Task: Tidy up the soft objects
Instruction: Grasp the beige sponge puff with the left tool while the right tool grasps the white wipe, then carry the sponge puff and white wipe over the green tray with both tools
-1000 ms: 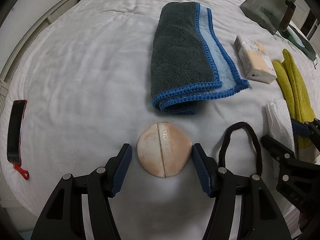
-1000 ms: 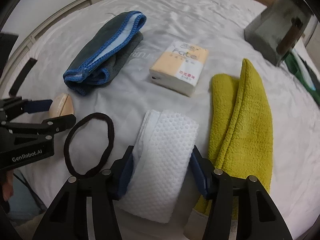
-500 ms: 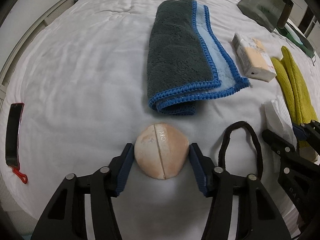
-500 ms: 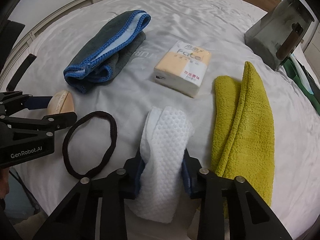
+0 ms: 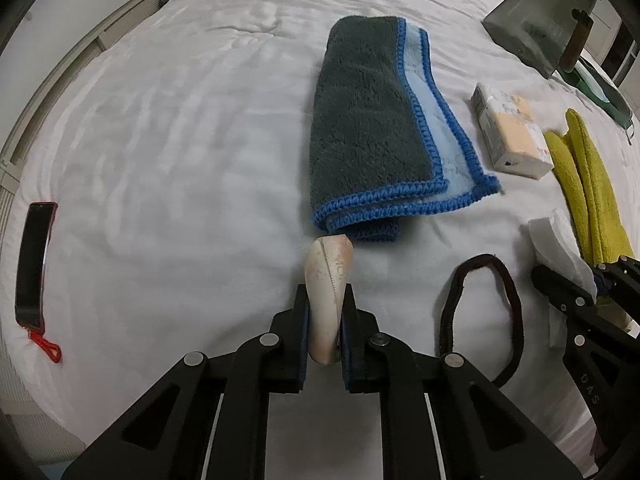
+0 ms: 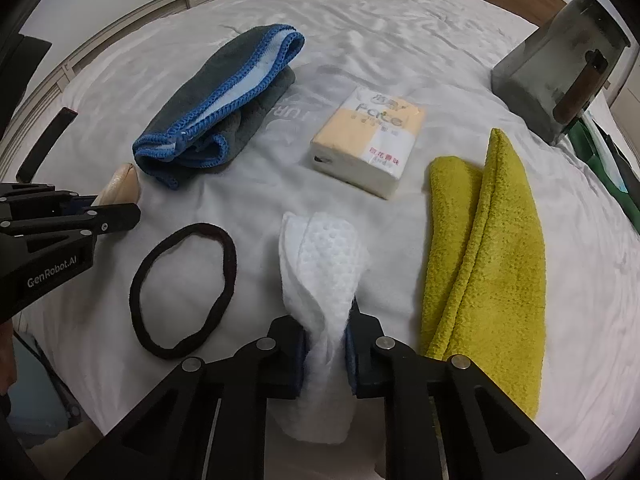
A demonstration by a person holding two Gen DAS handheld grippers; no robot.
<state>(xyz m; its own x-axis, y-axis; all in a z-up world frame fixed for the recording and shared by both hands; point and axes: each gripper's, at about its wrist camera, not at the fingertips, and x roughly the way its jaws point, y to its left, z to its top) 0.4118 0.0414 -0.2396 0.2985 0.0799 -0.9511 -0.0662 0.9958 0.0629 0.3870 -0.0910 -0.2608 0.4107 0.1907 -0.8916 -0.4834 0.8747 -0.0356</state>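
I am squeezing the beige round makeup puff in my left gripper and pinching the white dimpled cloth in my right gripper, both lying on the white bed, the grey blue-edged towel folded beyond.

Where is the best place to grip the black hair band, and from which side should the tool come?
Probably pinch the black hair band across one strand at its near edge, coming from above. It lies flat on the white sheet as an open loop, so only the thin strand offers purchase.
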